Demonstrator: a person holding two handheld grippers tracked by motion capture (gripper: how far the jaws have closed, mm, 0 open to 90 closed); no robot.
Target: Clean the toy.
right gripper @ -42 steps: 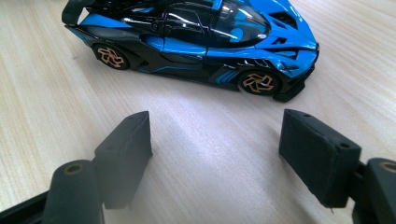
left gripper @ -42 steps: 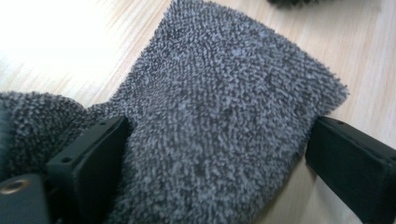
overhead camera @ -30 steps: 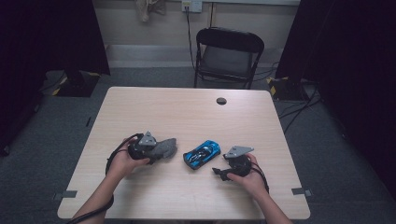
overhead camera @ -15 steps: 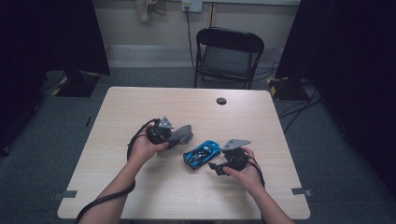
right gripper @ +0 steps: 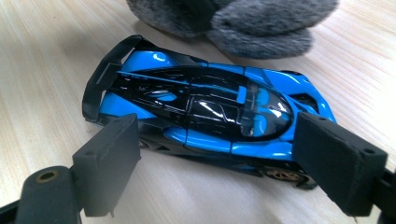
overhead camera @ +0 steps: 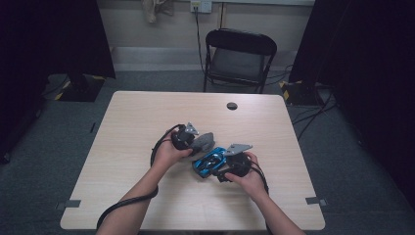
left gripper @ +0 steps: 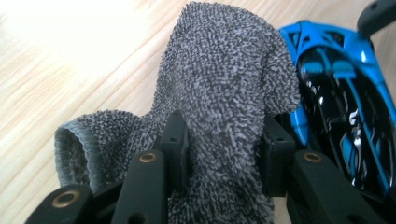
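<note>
While our left gripper (left gripper: 224, 154) has its jaws clamped on the grey cloth (left gripper: 219, 88) beside the blue toy car (overhead camera: 209, 160) mid-frame on the worktop (overhead camera: 122, 122), our right gripper (right gripper: 233, 163), jaws just widened, straddles the car apparently untouched, so wiping comes next.

Grey terry cloth (left gripper: 224, 88) touching blue toy car (right gripper: 201, 116), mid-table.

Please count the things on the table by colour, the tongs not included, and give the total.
Grey: 1, the cloth
Blue: 1, the car
Black: 1, the small disc
Total: 3
</note>
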